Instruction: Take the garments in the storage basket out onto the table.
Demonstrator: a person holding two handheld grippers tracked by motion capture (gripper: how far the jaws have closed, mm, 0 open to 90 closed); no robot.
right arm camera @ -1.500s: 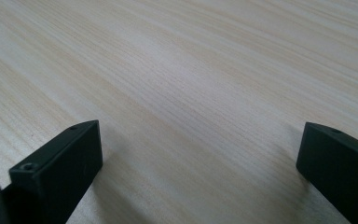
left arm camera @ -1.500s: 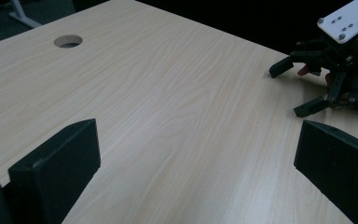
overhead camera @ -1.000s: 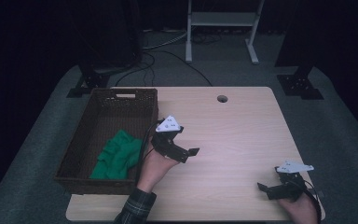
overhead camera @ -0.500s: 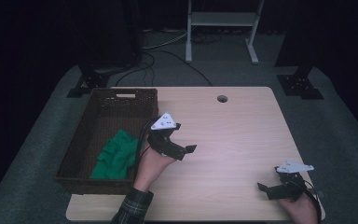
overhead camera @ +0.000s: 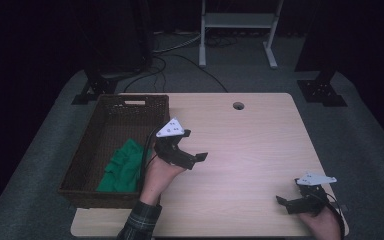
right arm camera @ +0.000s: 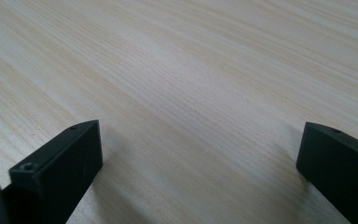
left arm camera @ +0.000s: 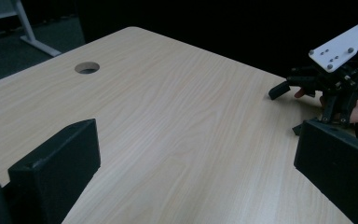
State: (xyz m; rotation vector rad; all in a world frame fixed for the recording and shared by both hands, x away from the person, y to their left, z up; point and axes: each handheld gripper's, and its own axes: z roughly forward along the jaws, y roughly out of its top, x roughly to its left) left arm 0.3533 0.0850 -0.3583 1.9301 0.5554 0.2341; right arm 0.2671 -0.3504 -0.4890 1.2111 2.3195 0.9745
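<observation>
My left gripper (overhead camera: 195, 145) hovers over the wooden table (overhead camera: 250, 145) just right of a dark wicker basket (overhead camera: 87, 150), its grey plate on top. Its jaws stand open with nothing between them, as the left gripper view (left arm camera: 196, 163) confirms. A green cloth (overhead camera: 124, 167) lies crumpled in the basket's near end. My right gripper (overhead camera: 287, 192) rests low at the table's near right corner, open and empty, over bare wood in the right gripper view (right arm camera: 196, 163). That right gripper (left arm camera: 328, 77) also appears far off in the left gripper view.
A round cable hole (overhead camera: 238, 105) sits near the table's far edge. Beyond the table are dark stands (overhead camera: 325, 92), cables on the floor (overhead camera: 180, 55) and a white frame (overhead camera: 237, 30). A sleeved forearm (overhead camera: 142, 220) enters from below.
My left gripper has drifted slightly left, toward the basket. The right gripper has stayed put.
</observation>
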